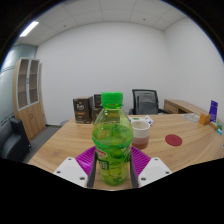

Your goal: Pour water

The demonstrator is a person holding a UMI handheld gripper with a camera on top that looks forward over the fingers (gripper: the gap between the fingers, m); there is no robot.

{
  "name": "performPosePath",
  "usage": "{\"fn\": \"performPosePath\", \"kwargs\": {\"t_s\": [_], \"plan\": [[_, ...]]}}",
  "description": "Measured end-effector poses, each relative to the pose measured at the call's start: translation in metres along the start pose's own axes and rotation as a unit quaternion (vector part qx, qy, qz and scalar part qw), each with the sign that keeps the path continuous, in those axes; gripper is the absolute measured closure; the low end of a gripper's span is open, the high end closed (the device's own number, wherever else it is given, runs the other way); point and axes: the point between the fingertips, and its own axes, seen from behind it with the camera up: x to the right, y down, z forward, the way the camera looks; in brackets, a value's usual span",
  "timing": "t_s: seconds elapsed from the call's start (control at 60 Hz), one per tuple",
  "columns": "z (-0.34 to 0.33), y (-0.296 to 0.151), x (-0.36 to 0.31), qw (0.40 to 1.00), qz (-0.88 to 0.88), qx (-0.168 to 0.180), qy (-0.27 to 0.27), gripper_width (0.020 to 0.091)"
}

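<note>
A green plastic bottle [112, 140] with a green cap and a green label stands upright between my gripper's [112, 170] two fingers, held above the wooden table [70, 140]. Both purple pads [88, 157] press against its sides, so the gripper is shut on it. Just beyond the bottle, to its right, a clear plastic cup [140, 130] with a whitish rim sits on the table. The bottle's lower part is hidden between the fingers.
A dark red round coaster [175, 141] lies on the table to the right. A brown box [82, 109] and a black office chair [146, 100] stand at the table's far side. A wooden shelf unit [30, 95] is on the left. Small items [207, 118] sit at the far right.
</note>
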Motion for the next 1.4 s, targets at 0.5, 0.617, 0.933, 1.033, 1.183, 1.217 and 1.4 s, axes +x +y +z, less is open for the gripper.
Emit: {"fn": "performPosePath", "kwargs": {"t_s": [0.5, 0.617, 0.933, 1.033, 1.183, 1.217, 1.4], "plan": [[0.012, -0.001, -0.020, 0.999, 0.031, -0.031, -0.033, 0.0744], [0.034, -0.008, -0.045, 0.988, 0.114, -0.090, -0.058, 0.0746], [0.093, -0.070, -0.058, 0.862, 0.486, -0.120, -0.079, 0.0746], [0.106, -0.092, -0.050, 0.801, 0.583, -0.104, -0.086, 0.0746], [0.120, -0.104, -0.038, 0.714, 0.686, -0.106, -0.087, 0.0749], [0.122, -0.103, -0.036, 0.697, 0.704, -0.107, -0.084, 0.0747], [0.131, -0.092, -0.032, 0.603, 0.786, -0.114, -0.075, 0.0746]]}}
